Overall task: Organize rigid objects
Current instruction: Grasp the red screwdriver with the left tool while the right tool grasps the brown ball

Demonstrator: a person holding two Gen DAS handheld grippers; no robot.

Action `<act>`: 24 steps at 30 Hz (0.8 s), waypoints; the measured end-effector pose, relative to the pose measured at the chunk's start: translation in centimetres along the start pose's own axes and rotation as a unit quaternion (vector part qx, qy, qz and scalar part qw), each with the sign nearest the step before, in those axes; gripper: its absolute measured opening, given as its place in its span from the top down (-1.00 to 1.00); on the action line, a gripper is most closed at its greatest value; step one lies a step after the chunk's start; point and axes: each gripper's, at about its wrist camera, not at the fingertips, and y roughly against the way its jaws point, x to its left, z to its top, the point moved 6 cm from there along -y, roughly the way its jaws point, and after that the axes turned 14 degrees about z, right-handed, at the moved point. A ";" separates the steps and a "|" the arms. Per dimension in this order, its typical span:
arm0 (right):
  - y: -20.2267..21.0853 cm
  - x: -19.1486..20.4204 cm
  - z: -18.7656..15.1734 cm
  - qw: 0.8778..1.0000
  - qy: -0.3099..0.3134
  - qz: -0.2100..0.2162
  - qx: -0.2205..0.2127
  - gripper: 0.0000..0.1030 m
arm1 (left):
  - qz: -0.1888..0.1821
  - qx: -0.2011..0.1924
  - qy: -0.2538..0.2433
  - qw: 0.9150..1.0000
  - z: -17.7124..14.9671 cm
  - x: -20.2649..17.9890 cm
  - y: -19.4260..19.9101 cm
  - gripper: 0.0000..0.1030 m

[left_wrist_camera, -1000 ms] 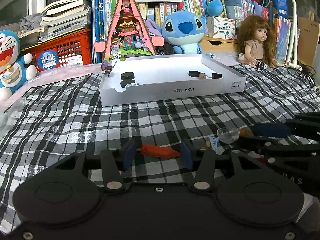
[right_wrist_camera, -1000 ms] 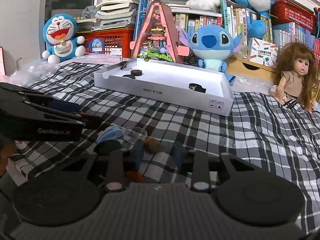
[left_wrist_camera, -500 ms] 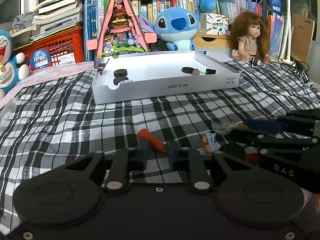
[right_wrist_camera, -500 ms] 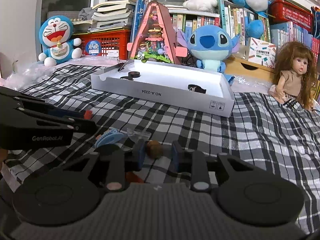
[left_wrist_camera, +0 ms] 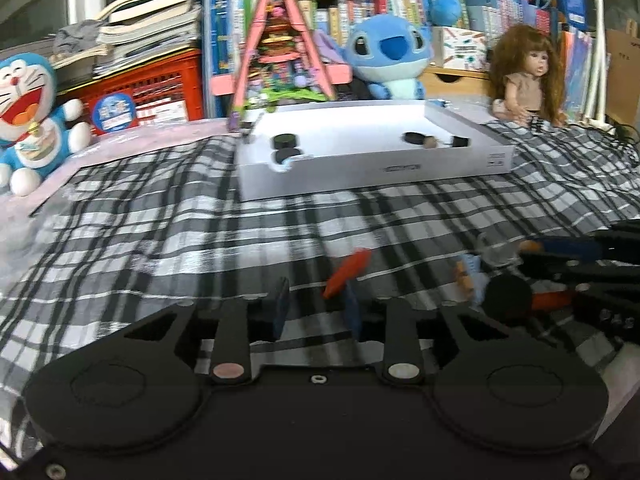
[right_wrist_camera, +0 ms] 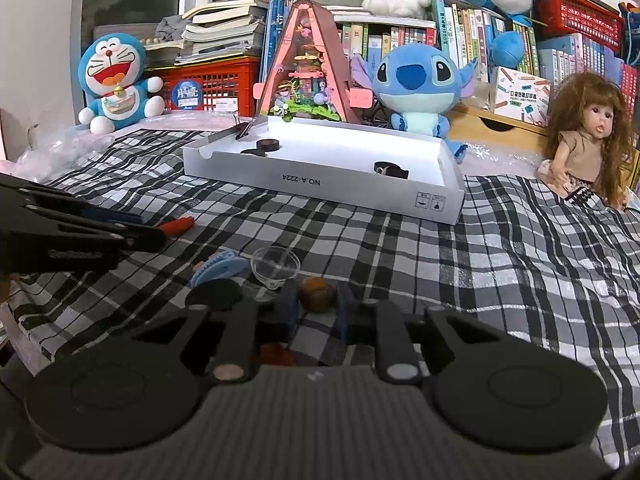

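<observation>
Lifting off now, by the look of it: the left gripper (left_wrist_camera: pixel 316 308) has its jaws pressed in on a red piece (left_wrist_camera: pixel 349 266), which sticks up at a tilt from the fingers, just above the checked cloth (left_wrist_camera: pixel 160 240). That view is blurred, so I judge the pinch rather than see it cleanly.

On the right, the right gripper (right_wrist_camera: pixel 317 304) sits low on the cloth with a brown ball (right_wrist_camera: pixel 317 298) between its pads, both seeming to touch it. Its jaws have just been easing open a little, so that hold looks light. Just left of it lie a clear cup (right_wrist_camera: pixel 276 266), a blue clip (right_wrist_camera: pixel 218 266) and a black disc (right_wrist_camera: pixel 214 294).

So this is the pick-up step, both hands loaded or nearly so. The white box (right_wrist_camera: pixel 320 186) waits at the far side, a few dark pieces already inside. The next move calls for a firmer squeeze on the ball, then a carry over the near wall and a low release.
</observation>
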 end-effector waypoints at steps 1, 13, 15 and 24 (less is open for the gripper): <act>0.1 -0.1 0.0 1.000 0.000 -0.001 0.000 0.36 | 0.006 0.002 0.004 1.000 0.0 0.4 -0.2 0.40; 0.4 -1.1 -0.1 0.999 -0.022 -0.031 -0.005 0.28 | 0.027 0.005 0.037 0.999 0.3 1.0 -0.4 0.03; 0.4 -1.6 -0.1 0.999 -0.032 -0.043 -0.005 0.28 | 0.026 0.006 0.040 0.999 0.3 0.5 -0.3 0.01; 0.6 -1.9 -0.4 0.998 -0.041 -0.046 -0.009 0.27 | 0.027 0.011 0.055 0.998 0.2 -1.8 -0.3 -0.21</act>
